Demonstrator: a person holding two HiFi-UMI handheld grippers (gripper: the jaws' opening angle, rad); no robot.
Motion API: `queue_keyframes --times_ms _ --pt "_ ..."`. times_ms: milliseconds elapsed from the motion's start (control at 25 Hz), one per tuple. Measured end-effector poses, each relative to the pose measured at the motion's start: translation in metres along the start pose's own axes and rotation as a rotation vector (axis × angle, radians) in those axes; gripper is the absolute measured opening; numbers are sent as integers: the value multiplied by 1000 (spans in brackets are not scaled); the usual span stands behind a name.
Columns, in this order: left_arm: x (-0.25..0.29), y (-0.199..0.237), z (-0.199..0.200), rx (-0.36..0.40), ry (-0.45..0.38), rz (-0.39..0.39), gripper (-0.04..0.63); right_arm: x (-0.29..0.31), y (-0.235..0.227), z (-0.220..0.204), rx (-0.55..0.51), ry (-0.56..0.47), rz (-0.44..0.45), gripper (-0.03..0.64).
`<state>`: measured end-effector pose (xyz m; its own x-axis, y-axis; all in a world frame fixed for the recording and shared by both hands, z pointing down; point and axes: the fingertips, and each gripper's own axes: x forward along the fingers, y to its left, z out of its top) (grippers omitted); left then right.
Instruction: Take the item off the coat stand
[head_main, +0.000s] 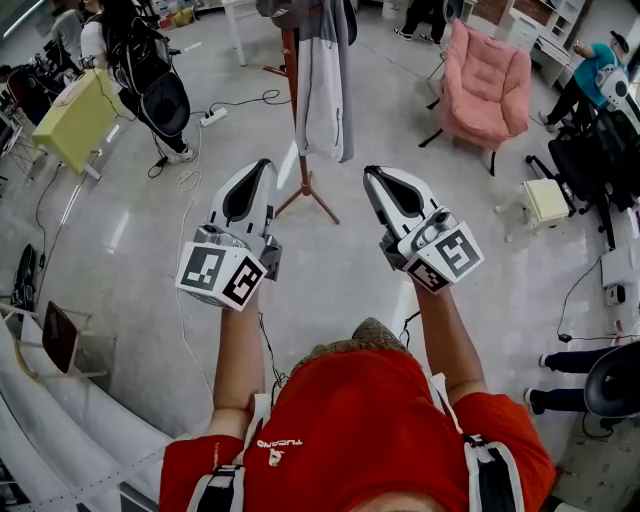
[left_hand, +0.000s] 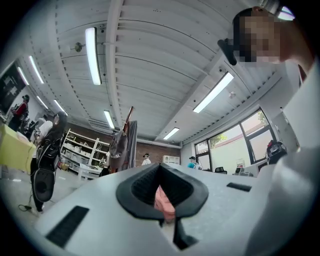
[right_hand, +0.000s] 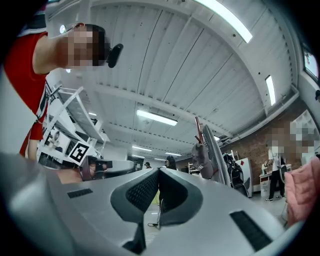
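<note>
A wooden coat stand (head_main: 293, 110) rises from the grey floor ahead of me, with a grey and white garment (head_main: 325, 85) hanging from its top. My left gripper (head_main: 263, 166) and right gripper (head_main: 371, 173) are held side by side in front of my chest, pointing toward the stand and well short of it. Both are shut with nothing in them. In the left gripper view the stand and the garment (left_hand: 126, 141) show left of the closed left gripper (left_hand: 160, 166). In the right gripper view the garment (right_hand: 206, 149) hangs to the right of the shut right gripper (right_hand: 159, 171).
A pink armchair (head_main: 487, 82) stands at the far right. At the far left are a yellow-green table (head_main: 75, 118) and a black bag (head_main: 152, 78). A power strip (head_main: 213, 116) and cables lie on the floor. A small stool (head_main: 546, 199) and people are at the right.
</note>
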<state>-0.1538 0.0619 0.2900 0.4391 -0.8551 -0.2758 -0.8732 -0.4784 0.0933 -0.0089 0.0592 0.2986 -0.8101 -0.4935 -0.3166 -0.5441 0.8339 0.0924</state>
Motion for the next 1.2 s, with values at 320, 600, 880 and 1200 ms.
queue_keyframes --times_ms 320,600,880,1200 --pt "25 33 -6 7 5 41 9 22 -16 -9 -6 -6 6 23" --pt "84 78 -12 28 -7 93 73 56 -73 -28 8 -33 33 23" --pt "173 130 -8 97 6 158 138 99 -162 -42 28 -58 74 23" --pt "263 196 11 147 -31 281 139 138 -257 -58 46 -49 122 25"
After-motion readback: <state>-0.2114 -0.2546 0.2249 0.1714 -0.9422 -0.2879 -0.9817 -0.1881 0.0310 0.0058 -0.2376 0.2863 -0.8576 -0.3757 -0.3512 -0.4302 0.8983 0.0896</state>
